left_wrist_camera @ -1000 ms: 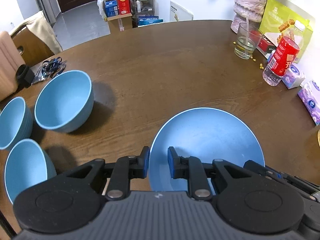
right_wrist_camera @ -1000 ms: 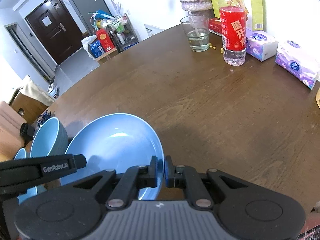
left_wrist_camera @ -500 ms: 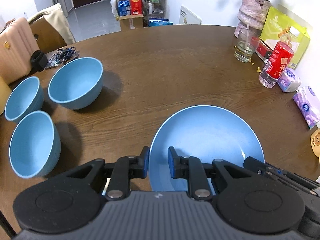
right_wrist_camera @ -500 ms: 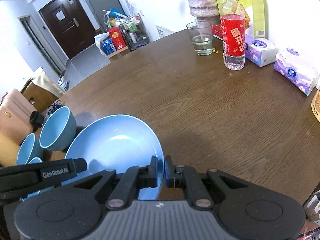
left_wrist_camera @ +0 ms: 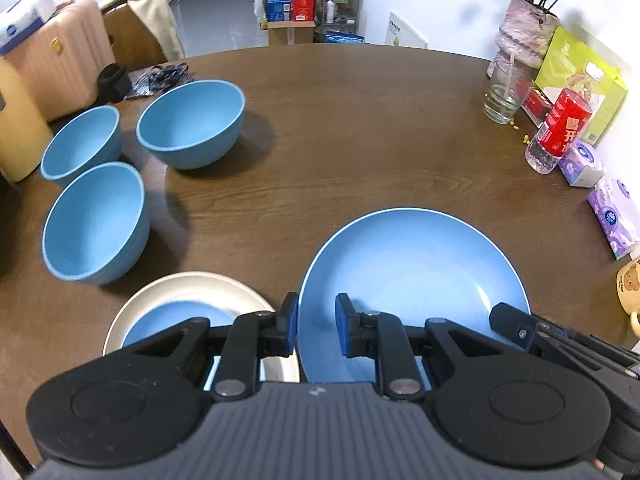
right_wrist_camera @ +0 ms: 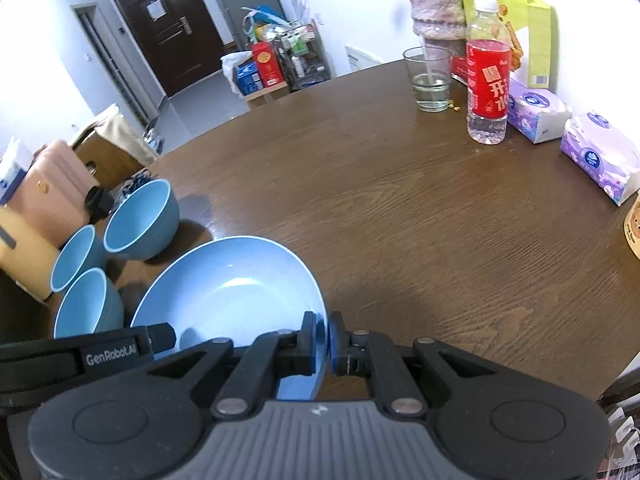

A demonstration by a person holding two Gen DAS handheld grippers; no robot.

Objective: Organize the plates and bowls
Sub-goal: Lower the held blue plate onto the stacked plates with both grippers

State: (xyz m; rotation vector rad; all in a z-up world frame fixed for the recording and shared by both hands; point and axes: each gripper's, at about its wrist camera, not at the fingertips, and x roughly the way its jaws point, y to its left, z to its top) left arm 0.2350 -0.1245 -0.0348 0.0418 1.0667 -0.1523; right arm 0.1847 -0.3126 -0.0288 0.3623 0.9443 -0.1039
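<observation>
A round brown wooden table (left_wrist_camera: 340,128) fills the near scene. White walls (right_wrist_camera: 40,60) close the room, with a dark brown door (right_wrist_camera: 168,36) far left and grey floor (right_wrist_camera: 200,100) leading to it. A wire shelf rack (right_wrist_camera: 300,56) crowded with boxes stands at the far wall. A pink suitcase (left_wrist_camera: 68,52) and a draped chair (left_wrist_camera: 140,28) sit left.

A light blue plate (left_wrist_camera: 412,276), three light blue bowls (left_wrist_camera: 191,123) and a cream plate (left_wrist_camera: 184,285) sit on the dark brown wood-grain table (left_wrist_camera: 360,120).
</observation>
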